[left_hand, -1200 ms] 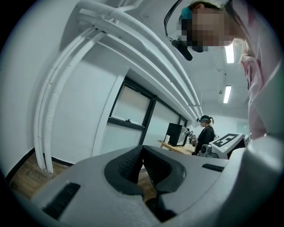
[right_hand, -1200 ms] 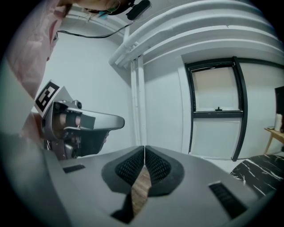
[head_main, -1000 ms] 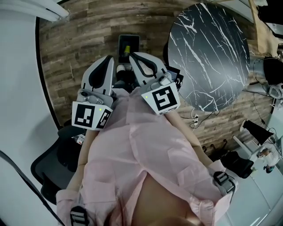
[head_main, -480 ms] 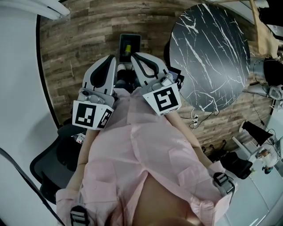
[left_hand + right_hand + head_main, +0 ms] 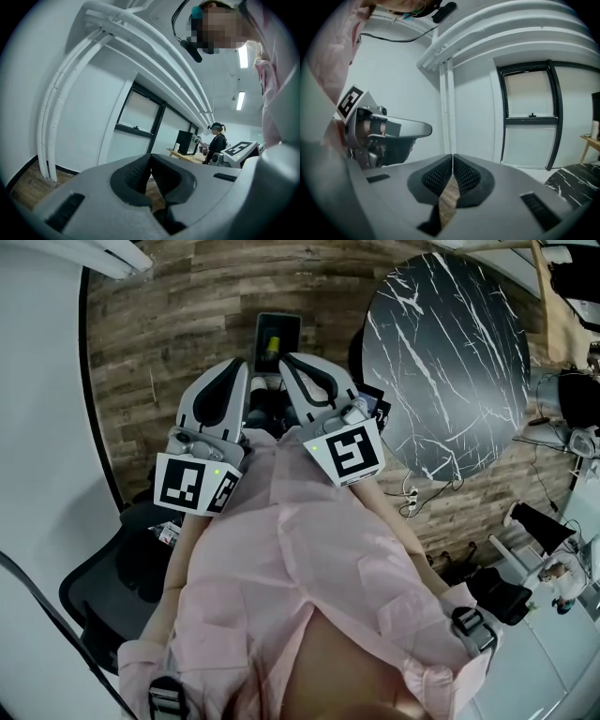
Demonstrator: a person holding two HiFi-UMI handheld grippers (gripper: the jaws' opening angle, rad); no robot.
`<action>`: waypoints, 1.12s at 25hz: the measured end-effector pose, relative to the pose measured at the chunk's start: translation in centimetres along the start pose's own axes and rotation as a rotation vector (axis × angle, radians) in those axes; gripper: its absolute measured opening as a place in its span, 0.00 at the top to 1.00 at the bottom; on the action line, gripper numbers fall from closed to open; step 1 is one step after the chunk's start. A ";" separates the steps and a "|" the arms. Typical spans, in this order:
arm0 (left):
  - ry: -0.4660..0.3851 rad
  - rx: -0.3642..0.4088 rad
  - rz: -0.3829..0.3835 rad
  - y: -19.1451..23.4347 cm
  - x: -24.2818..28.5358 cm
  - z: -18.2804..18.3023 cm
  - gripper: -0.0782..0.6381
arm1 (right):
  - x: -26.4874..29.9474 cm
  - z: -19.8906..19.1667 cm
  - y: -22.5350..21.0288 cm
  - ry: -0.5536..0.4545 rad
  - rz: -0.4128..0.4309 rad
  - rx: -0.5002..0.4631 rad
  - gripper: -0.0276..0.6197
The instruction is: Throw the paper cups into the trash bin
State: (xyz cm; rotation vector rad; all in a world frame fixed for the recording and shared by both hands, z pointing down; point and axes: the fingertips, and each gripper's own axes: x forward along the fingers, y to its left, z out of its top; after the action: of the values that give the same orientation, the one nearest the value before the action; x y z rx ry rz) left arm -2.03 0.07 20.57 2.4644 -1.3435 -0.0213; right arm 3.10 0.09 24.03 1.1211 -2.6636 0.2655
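Observation:
A small dark trash bin (image 5: 277,341) stands on the wooden floor ahead of me, with something yellow inside. No paper cup shows in any view. My left gripper (image 5: 238,368) and right gripper (image 5: 285,361) are held side by side close to my chest, pointing toward the bin. In the left gripper view the left gripper (image 5: 150,158) is shut with nothing in its jaws. The right gripper (image 5: 453,157) is likewise shut and empty, with only floor showing through the slit behind the tips.
A round black marble table (image 5: 448,352) stands to the right of the bin. A black chair (image 5: 112,587) sits at my lower left, beside a white wall (image 5: 37,427). Another person (image 5: 217,142) stands far off by a desk (image 5: 187,154).

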 end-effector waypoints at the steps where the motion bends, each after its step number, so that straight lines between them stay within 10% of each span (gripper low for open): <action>1: 0.000 0.000 0.000 0.0 -0.1 0.0 0.87 | 0.0 0.0 0.1 0.001 0.000 0.001 0.91; 28: 0.006 -0.019 0.007 0.2 0.1 0.0 0.87 | 0.0 -0.1 0.0 0.017 0.004 0.001 0.91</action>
State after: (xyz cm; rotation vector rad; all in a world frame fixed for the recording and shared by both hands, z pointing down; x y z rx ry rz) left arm -2.14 -0.05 20.67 2.4422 -1.3437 -0.0245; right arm 3.08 0.12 24.17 1.1090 -2.6520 0.2760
